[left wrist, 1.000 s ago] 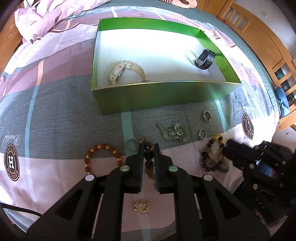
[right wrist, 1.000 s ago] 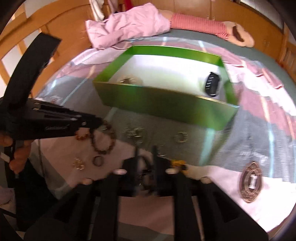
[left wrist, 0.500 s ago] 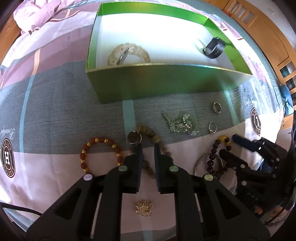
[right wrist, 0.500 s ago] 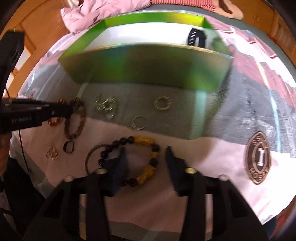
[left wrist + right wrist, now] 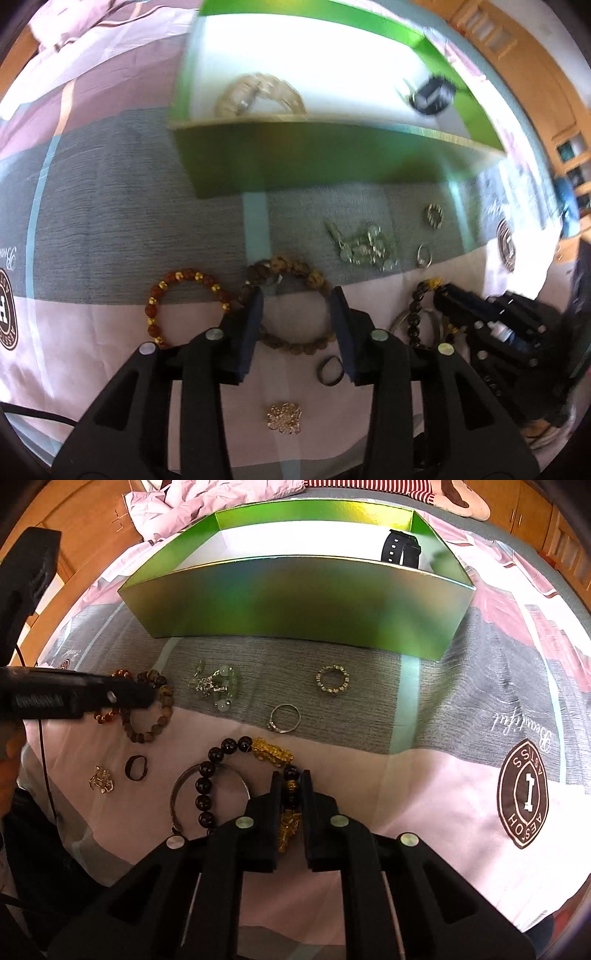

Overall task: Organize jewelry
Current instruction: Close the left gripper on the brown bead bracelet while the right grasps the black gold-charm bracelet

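A green box [image 5: 332, 162] [image 5: 295, 605] stands on the bedspread, holding a pale watch [image 5: 258, 94] and a black watch [image 5: 432, 96] [image 5: 400, 550]. My left gripper [image 5: 295, 314] is open, its jaws either side of a brown bead bracelet [image 5: 295, 269] [image 5: 155, 709] lying on the cloth. My right gripper [image 5: 290, 786] is shut on a black and gold bead bracelet [image 5: 236, 760], which still lies on the cloth over a silver bangle [image 5: 177, 794].
On the cloth lie a red-gold bracelet [image 5: 184, 295], a green bead cluster [image 5: 365, 247] [image 5: 218, 686], a gold ring [image 5: 332, 679], a silver ring [image 5: 284, 718], a dark ring [image 5: 330, 371] [image 5: 136, 768] and a gold brooch [image 5: 284, 417] [image 5: 100, 779].
My left gripper has opened and let the brown bracelet spread on the cloth. My right gripper has closed on the black and gold bracelet.
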`<act>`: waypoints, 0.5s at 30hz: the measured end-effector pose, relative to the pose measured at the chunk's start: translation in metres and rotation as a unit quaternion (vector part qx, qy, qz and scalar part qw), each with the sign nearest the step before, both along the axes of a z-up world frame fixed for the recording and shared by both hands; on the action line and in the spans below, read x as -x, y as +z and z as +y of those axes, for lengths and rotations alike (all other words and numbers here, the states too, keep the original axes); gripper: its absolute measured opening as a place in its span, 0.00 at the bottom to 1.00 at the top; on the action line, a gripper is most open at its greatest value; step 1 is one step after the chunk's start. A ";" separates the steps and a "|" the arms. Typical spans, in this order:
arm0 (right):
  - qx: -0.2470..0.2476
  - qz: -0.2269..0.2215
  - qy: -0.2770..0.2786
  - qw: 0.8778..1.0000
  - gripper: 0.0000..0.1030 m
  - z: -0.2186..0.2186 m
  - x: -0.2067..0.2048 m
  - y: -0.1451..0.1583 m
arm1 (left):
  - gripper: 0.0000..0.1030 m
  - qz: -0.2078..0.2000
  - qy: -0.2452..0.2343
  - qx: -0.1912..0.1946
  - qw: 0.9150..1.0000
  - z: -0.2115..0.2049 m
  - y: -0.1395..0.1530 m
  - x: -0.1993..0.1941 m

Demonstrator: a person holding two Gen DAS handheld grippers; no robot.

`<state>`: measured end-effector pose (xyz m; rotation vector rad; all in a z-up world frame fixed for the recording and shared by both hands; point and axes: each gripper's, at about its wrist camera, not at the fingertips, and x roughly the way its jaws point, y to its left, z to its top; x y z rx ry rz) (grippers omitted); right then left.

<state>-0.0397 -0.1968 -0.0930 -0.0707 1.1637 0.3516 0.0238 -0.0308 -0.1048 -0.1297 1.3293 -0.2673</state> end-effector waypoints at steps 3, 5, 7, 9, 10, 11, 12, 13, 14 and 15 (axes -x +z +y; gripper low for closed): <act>0.000 0.000 -0.002 1.000 0.11 0.003 -0.002 0.000 | 0.37 0.002 0.014 0.005 1.000 0.011 0.001 0.000; -0.001 0.000 -0.004 1.000 0.11 0.002 -0.002 0.000 | 0.37 0.003 0.017 0.007 1.000 0.012 0.001 -0.003; -0.003 -0.003 -0.010 1.000 0.11 0.001 -0.003 0.002 | 0.37 0.003 0.017 0.005 1.000 0.013 0.000 -0.003; -0.007 -0.002 -0.012 1.000 0.11 -0.001 -0.004 0.002 | 0.37 0.000 0.019 0.009 1.000 0.017 0.003 -0.004; -0.007 -0.002 -0.012 1.000 0.13 -0.002 -0.004 0.002 | 0.37 -0.001 0.020 0.011 1.000 0.016 0.006 -0.005; -0.006 -0.002 -0.014 1.000 0.15 -0.003 -0.004 0.002 | 0.37 -0.003 0.022 0.014 1.000 0.019 0.007 -0.006; -0.005 -0.001 -0.015 1.000 0.16 -0.005 -0.005 0.001 | 0.37 -0.003 0.025 0.015 1.000 0.021 0.009 -0.005; -0.007 0.000 -0.016 1.000 0.16 -0.007 -0.005 0.001 | 0.37 -0.003 0.032 0.016 0.999 0.025 0.009 -0.006; -0.009 0.001 -0.017 1.000 0.16 -0.008 -0.006 0.000 | 0.37 -0.002 0.035 0.015 0.999 0.028 0.009 -0.006; -0.010 0.001 -0.017 1.000 0.16 -0.008 -0.006 0.000 | 0.38 -0.001 0.039 0.013 0.999 0.029 0.008 -0.007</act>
